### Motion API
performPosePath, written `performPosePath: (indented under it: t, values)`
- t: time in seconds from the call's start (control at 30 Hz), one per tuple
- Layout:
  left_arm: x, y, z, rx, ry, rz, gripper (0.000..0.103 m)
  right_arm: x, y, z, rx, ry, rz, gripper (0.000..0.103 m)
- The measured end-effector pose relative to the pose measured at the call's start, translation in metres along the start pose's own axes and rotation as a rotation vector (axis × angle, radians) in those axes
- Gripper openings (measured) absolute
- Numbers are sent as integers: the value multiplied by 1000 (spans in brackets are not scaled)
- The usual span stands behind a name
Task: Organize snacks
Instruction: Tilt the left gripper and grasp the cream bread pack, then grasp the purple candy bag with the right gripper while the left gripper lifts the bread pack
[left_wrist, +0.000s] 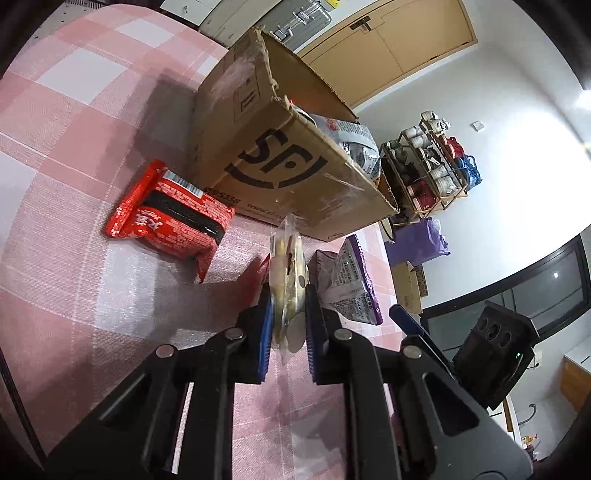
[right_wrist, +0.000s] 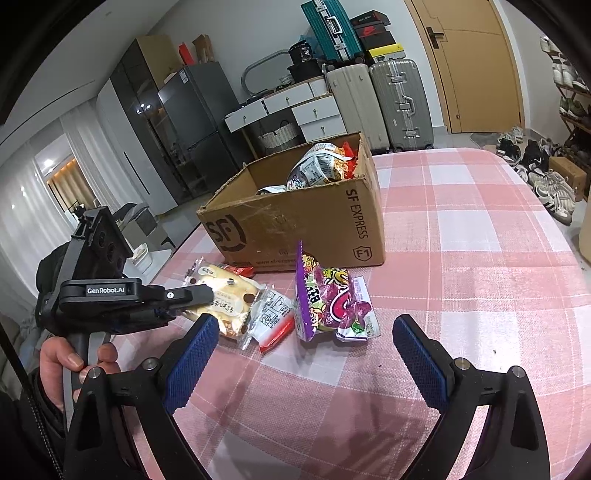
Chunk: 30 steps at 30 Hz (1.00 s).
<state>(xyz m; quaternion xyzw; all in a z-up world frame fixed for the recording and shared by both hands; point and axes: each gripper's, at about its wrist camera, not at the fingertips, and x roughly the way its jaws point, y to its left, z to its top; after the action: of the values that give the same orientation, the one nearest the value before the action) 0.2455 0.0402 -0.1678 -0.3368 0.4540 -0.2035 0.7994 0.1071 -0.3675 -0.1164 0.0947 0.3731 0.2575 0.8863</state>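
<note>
My left gripper (left_wrist: 288, 295) is shut on a clear packet of pale bread (left_wrist: 286, 273), held edge-on between the blue pads. In the right wrist view the same gripper (right_wrist: 207, 295) pinches the bread packet (right_wrist: 232, 295) low over the pink checked cloth; I cannot tell if it is lifted. The open cardboard box (left_wrist: 280, 147) (right_wrist: 295, 221) stands just behind, with several snack bags (right_wrist: 321, 166) inside. My right gripper (right_wrist: 304, 325) is open and holds nothing; a purple candy bag (right_wrist: 332, 299) lies beyond its tips. A red packet (left_wrist: 173, 218) lies left of the box.
A small red-and-white sachet (right_wrist: 273, 321) lies between the bread and the purple bag (left_wrist: 351, 280). A hand (right_wrist: 62, 358) holds the left gripper's handle. The table's left edge (right_wrist: 177, 243) runs close to the box. Suitcases (right_wrist: 376, 107) and a shoe rack (left_wrist: 432, 162) stand beyond.
</note>
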Motion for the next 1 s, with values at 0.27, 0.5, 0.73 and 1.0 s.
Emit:
performPosePath:
  t: [0.27,0.5,0.73,1.0]
  values:
    - [-20,12,-6,-13,-5,0,12,12,-1,3,-3,23,-3,97]
    - [-39,19,-8,-19,-15,-5,12,34,-6,9,11,59,-8,94]
    - [-55,25,-11,-20,-24,-14,12,51,-13,12,41,90,-4,83]
    - [-69,33,-14,-33,-26,-19,12,64,-17,14,60,130,-2,56]
